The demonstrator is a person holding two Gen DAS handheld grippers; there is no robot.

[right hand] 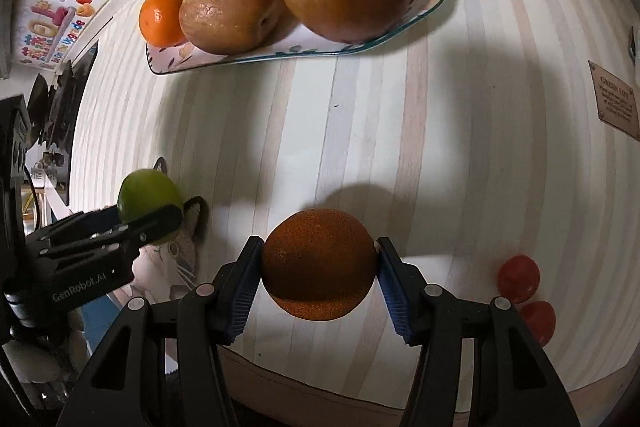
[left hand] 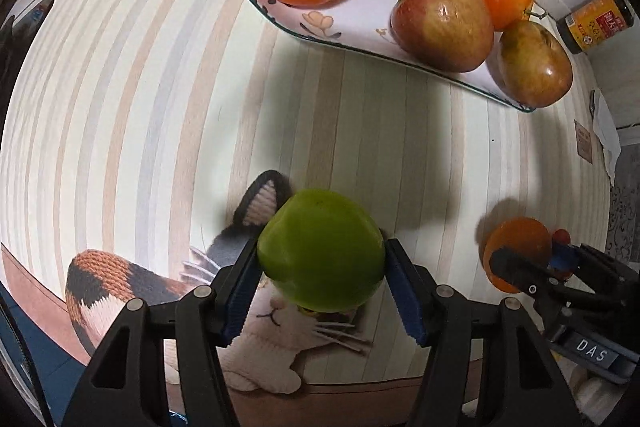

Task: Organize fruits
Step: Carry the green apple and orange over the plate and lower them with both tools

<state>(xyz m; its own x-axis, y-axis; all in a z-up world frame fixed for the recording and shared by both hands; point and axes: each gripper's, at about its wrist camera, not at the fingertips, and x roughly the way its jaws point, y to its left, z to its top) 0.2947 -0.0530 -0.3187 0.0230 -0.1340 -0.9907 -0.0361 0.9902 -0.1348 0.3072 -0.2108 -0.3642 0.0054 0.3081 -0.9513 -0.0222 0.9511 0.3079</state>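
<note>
We have the left gripper clamped on a green fruit, low in the middle of the left wrist view, above a knitted cat. It is roundish with no clear long axis; a small dimple faces the top of the frame. Our right gripper is clamped on an orange, also round, low centre in its view. The plate with more fruit sits at upper right on the striped table.

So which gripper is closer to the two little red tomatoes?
Right. The right gripper, holding an orange, is just beside the red tomatoes; the left gripper sits farther off on the opposite side.
</note>
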